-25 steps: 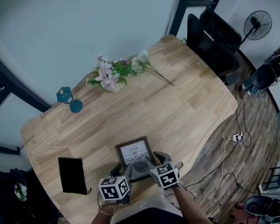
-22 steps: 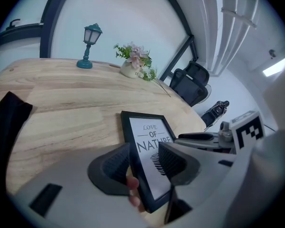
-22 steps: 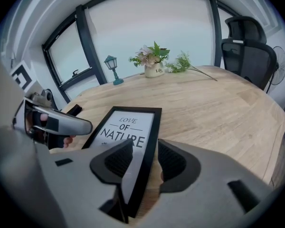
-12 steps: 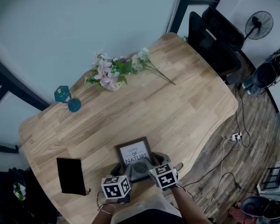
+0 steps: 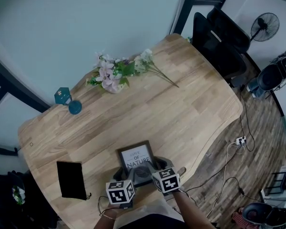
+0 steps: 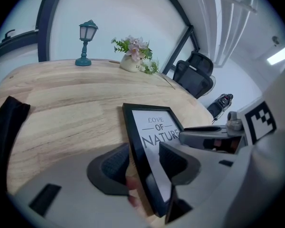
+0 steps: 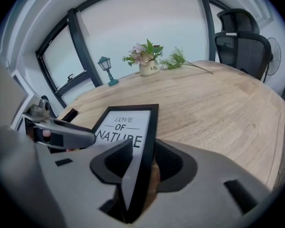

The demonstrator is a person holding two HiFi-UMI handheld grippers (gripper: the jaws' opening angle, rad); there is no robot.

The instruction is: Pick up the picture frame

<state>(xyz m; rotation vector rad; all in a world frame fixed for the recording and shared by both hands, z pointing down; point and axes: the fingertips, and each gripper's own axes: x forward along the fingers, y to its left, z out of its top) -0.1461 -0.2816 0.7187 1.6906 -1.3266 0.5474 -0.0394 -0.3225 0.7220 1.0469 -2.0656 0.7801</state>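
This looks like an office meeting room. A large wooden table [image 5: 181, 113] with rounded corners fills most of the space, and black high-backed swivel chairs [image 5: 219, 42] stand at its far end. Behind the table runs a pale glazed wall divided by dark metal frames [image 5: 187, 6], some of them slanted. The floor [image 5: 260, 123] is wood plank, with a white power strip [image 5: 241, 140] and loose black cables [image 5: 229, 175] trailing across it beside a standing fan [image 5: 265, 26]. Only light decoration sits on the table: a vase of flowers [image 5: 113, 78] and a small teal lantern ornament [image 5: 64, 97]
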